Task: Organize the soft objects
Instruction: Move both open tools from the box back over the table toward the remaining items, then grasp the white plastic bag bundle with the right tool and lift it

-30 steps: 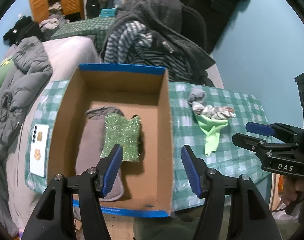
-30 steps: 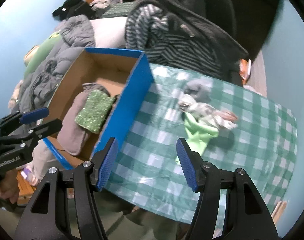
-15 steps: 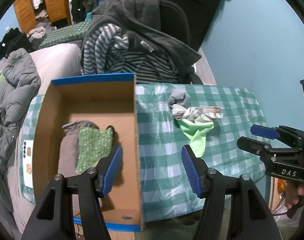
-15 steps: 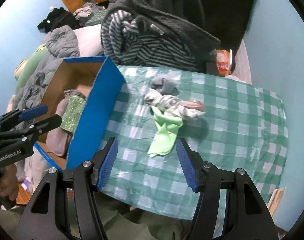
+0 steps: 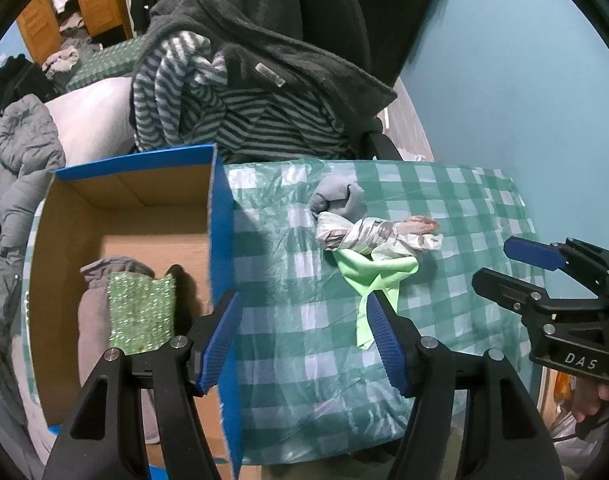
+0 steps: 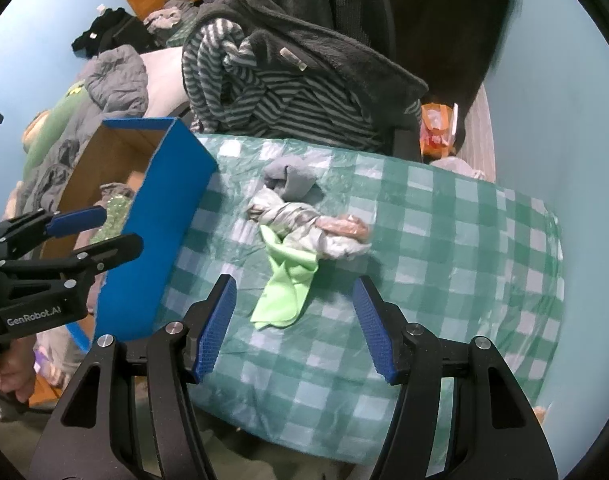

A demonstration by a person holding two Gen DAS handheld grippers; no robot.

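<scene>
**Both grippers empty over the table, three cloths still out of the box**

The box (image 5: 124, 208) is the landmark. Its near end is cut off behind the left gripper's (image 5: 300, 340) black frame in the left wrist view, and in the right wrist view its blue side wall hides most of the inside. What lies under the box on its far left side is hard to make out past the wall.

Inside the box, against its left wall, a grey cloth (image 5: 92, 312) lies flat with a green sparkly cloth (image 5: 140, 312) on top of it. The rest of the cardboard floor is bare.

To the right of the box, on the checked tablecloth (image 5: 444, 200), three soft things sit in a touching pile: a balled grey sock (image 5: 338, 200) farthest away, a twisted white patterned cloth (image 5: 372, 236) in the middle with a pinkish end whose make I cannot tell, and a light green cloth (image 5: 372, 280) nearest, partly tucked under the white one.

The left gripper's jaws are opening with nothing between them; it hangs over the box's right wall and the tablecloth beside it. The right gripper (image 6: 294, 328) stands about half spread, empty, above the tablecloth with the green cloth's near end showing between its fingers, not touched.

Beyond the box, a chair (image 5: 336, 32) is piled with striped and dark clothes (image 5: 240, 92).
</scene>
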